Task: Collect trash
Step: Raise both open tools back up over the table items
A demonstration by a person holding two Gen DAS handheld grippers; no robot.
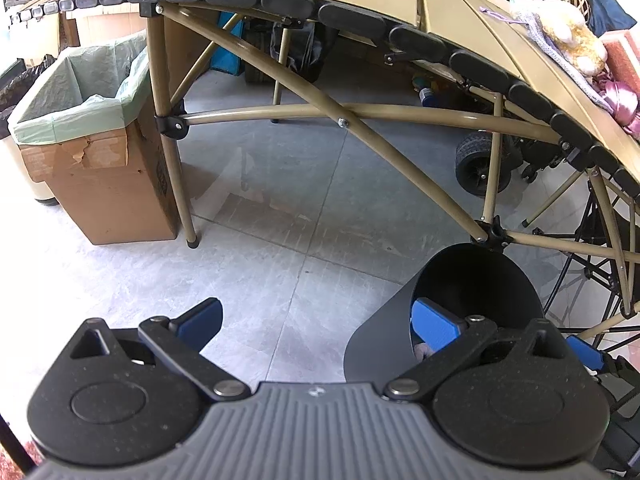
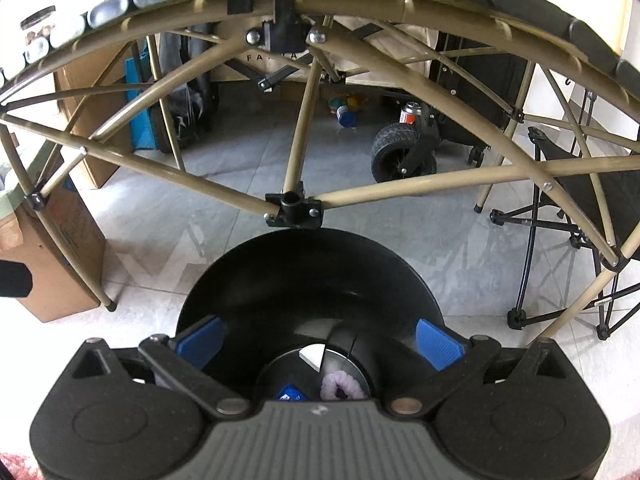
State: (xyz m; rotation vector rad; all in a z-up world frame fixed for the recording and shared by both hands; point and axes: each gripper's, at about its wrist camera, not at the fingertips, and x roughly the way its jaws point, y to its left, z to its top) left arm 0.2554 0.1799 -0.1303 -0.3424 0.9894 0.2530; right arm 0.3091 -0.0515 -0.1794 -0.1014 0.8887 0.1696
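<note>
left gripper (image 1: 316, 326) and right gripper (image 2: 320, 342) both pointed steeply downward, jaws spread wide, gripping nothing.

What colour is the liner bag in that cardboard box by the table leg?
The liner bag is pale green, lining the brown cardboard box. It shows best in the left wrist view.

a black round bin (image 2: 312, 280) stands upright on the floor just in front of the folding table's leg joint (image 2: 294, 208), its mouth open; inside lie a lilac fuzzy ring (image 2: 342, 386) and a blue scrap (image 2: 291, 392).
</note>
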